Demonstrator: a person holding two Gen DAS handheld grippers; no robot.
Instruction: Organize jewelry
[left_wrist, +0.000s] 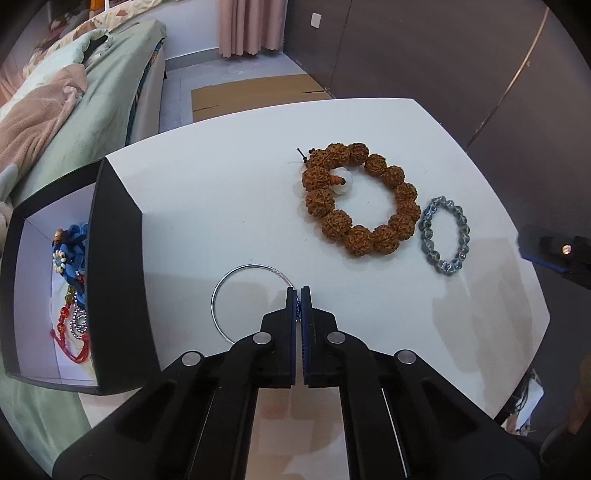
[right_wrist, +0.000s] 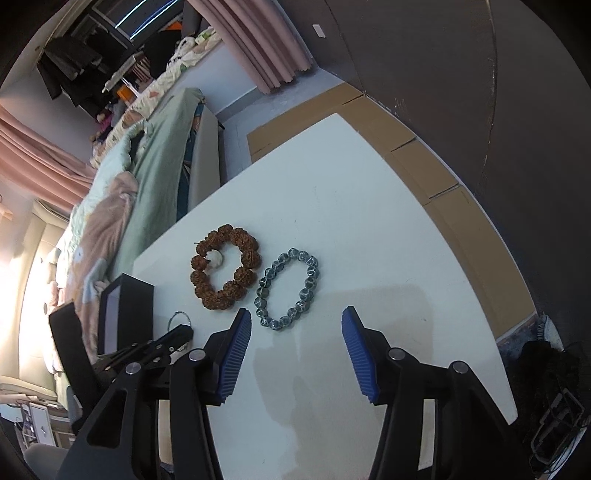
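Three pieces left on the white table (left_wrist: 221, 206). Left gripper (left_wrist: 299, 291) is pinching the thin bangle (left_wrist: 236, 271) near the black box (left_wrist: 118, 258): stiff, light, slippery, so grip the rim. Brown bead bracelet (left_wrist: 360, 199) looks heavier; right gripper (right_wrist: 295, 321), spread wide, hovers by the grey bracelet (right_wrist: 288, 291).

Thin silver bangle (left_wrist: 236, 295) pinched; two beaded bracelets (left_wrist: 360, 199) lie flat.

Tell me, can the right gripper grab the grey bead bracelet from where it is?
Probably yes. The right gripper is open, and the grey bead bracelet lies just ahead of its fingertips on the white table, with nothing between them.
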